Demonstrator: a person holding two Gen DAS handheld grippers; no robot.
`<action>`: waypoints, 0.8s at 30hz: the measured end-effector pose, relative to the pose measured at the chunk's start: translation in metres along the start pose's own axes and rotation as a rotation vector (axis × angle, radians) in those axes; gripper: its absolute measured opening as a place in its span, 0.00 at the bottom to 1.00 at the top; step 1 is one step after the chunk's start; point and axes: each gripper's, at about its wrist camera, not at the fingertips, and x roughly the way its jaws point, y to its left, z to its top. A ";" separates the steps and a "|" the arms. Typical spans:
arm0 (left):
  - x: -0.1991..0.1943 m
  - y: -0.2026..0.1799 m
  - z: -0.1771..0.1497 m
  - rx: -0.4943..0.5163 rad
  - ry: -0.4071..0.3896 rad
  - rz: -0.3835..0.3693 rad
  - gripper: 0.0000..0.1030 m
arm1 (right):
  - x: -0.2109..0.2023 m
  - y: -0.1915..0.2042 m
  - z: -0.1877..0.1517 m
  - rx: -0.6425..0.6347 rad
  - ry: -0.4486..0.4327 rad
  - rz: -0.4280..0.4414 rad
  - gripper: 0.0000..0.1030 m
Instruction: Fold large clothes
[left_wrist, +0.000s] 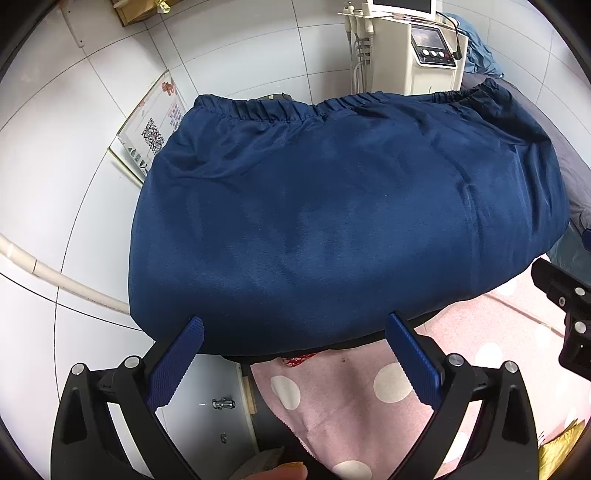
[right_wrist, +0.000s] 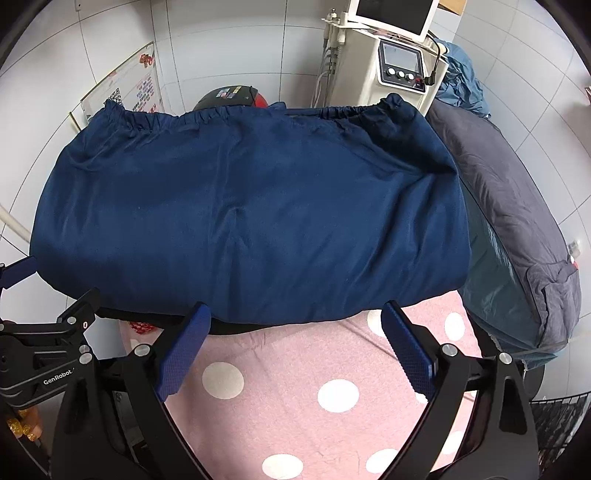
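Observation:
A large navy blue garment with an elastic waistband along its far edge lies spread flat over a pink polka-dot cloth. My left gripper hovers open at the garment's near left hem, nothing between its blue pads. In the right wrist view the same garment fills the middle, and my right gripper stands open just above its near hem, over the pink cloth. The left gripper's body shows at the left edge there.
A white machine with knobs and a screen stands behind the garment. A grey-blue cushion or pillow lies along the right. A sign with a QR code leans on the white tiled wall at the left. A person's fingertip shows at the bottom.

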 end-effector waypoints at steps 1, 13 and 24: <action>0.000 -0.001 0.000 0.003 0.001 0.001 0.94 | 0.000 0.000 0.000 -0.002 0.001 -0.001 0.90; 0.003 -0.004 0.001 0.017 0.004 -0.013 0.94 | 0.005 0.001 -0.003 -0.009 0.010 -0.006 0.90; 0.004 -0.002 0.001 0.018 0.007 -0.012 0.94 | 0.007 0.004 -0.002 -0.021 0.011 -0.015 0.90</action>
